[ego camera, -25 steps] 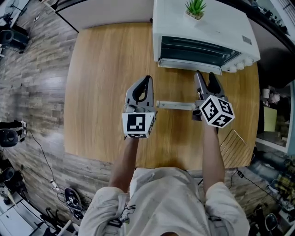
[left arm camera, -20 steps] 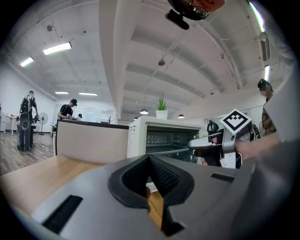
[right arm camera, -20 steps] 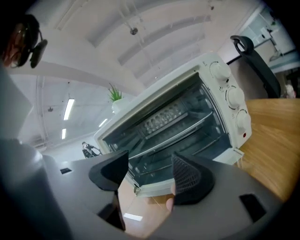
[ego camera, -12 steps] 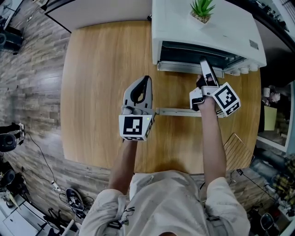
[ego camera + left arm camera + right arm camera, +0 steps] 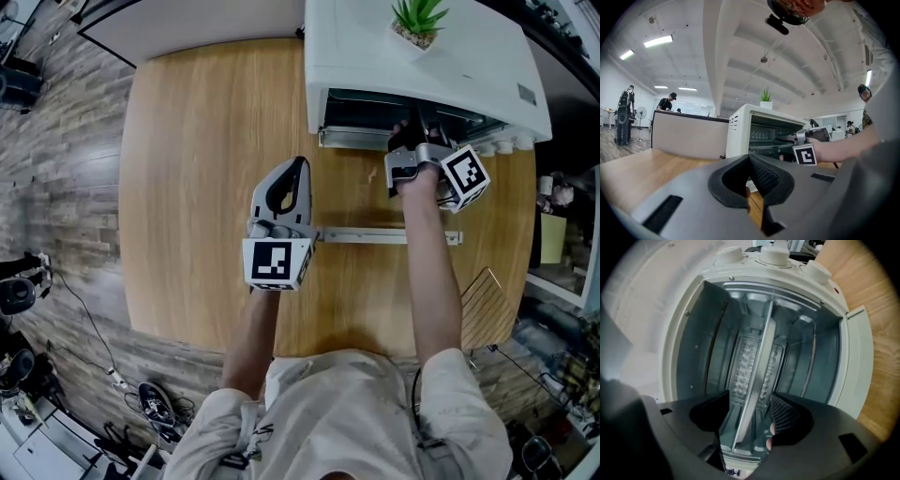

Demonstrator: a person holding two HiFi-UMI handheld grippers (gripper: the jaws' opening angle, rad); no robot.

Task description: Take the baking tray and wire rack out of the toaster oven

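The white toaster oven (image 5: 422,66) stands at the table's far edge with its glass door folded down flat; the door's handle bar (image 5: 375,236) is nearest me. My right gripper (image 5: 412,133) is at the oven's mouth, rolled onto its side. In the right gripper view the thin metal edge of the baking tray (image 5: 757,376) runs between the open jaws of the right gripper (image 5: 750,416), and the pads do not press on it. I cannot tell the wire rack apart from the tray inside. My left gripper (image 5: 298,167) hovers over the table left of the door, shut and empty (image 5: 751,161).
A small potted plant (image 5: 417,19) sits on the oven's top. White knobs (image 5: 506,145) line the oven's right front. A wire frame (image 5: 483,305) shows past the table's near right corner. Bare wooden tabletop (image 5: 206,150) stretches to the left. People stand far off in the room.
My right gripper moved from above the door's handle forward to the oven's opening and rolled onto its side. The left gripper stayed almost where it was.
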